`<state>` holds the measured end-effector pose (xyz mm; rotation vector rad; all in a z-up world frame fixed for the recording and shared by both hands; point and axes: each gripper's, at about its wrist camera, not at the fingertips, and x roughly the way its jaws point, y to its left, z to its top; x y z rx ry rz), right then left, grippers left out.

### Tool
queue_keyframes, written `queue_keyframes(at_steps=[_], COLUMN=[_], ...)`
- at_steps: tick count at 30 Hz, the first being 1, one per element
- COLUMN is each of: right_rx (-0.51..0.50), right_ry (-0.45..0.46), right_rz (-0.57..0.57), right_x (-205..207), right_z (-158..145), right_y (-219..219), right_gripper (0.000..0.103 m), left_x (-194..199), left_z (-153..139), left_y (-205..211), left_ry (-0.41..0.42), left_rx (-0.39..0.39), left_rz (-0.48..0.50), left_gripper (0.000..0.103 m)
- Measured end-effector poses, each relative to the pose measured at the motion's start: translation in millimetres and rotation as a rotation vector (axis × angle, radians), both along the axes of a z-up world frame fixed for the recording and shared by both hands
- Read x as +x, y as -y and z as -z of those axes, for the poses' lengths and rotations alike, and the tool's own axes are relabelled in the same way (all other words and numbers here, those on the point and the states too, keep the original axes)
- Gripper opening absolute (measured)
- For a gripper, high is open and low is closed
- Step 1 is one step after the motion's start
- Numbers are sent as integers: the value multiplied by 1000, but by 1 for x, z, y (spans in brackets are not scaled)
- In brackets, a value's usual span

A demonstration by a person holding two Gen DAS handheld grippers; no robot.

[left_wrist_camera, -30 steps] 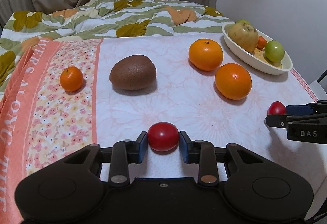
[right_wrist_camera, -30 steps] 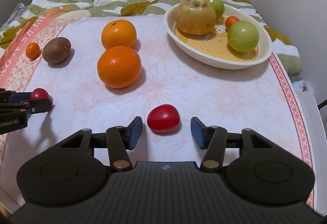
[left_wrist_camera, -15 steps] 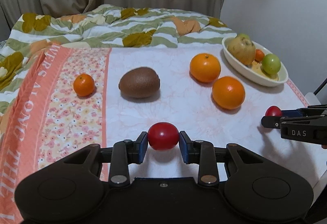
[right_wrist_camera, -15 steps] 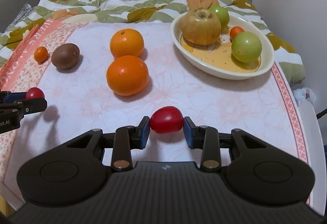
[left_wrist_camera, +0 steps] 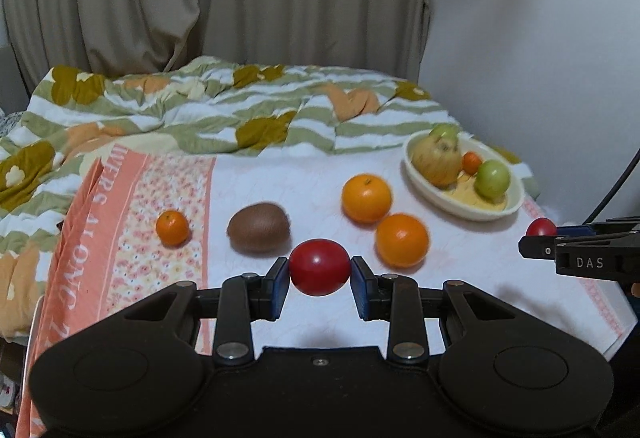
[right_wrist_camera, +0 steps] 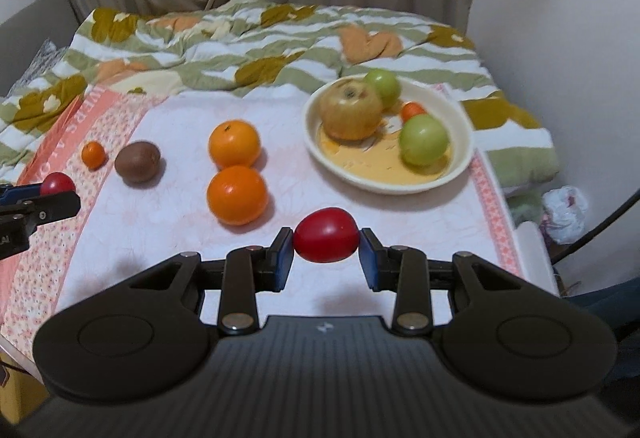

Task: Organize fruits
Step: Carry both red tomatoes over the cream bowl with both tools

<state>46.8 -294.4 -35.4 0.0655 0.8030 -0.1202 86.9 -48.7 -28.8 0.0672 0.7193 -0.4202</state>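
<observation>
Left gripper (left_wrist_camera: 320, 272) clenched on round red tomato (left_wrist_camera: 319, 267), clear of cloth, for carrying; right gripper (right_wrist_camera: 326, 248) grasping oval red tomato (right_wrist_camera: 327, 235), likewise raised; bowl (right_wrist_camera: 460, 170) far right, probably destination, already holds fruit; oranges (right_wrist_camera: 237, 195), kiwi (right_wrist_camera: 137, 162) unsorted on cloth.

The left gripper (left_wrist_camera: 320, 273) points forward and downward, its pads clamped on a red tomato (left_wrist_camera: 319, 267). The right gripper (right_wrist_camera: 327, 245) is angled likewise, closed on another red tomato (right_wrist_camera: 326, 235), both lifted.
</observation>
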Motion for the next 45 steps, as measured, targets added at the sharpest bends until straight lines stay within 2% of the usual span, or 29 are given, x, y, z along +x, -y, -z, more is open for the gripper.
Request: queue_keyframes(at_steps=[7,15,23,31,45], right_rx=[-8,4,-2,-5,47], right_ry=[22,20,23,16,-33], right_rz=[23,-23,-110,-203,-200], right_x=[-12,-1,23,54,98], right_z=[-20,-29,-31,-24,-1], right_y=[32,85,135,170,201], right_gripper=[51,51,51,51,51], left_x=[-8,-11,1,23,76], left_z=[-25,-41,-47,-34,22], left_y=[27,71,132,194,261], left_ry=[43,70,88,49,-134], left_rx=[-8,-22,-18,-11,71], left_rz=[36,-23,-72,-85,18], left_gripper=[36,36,36,36,36])
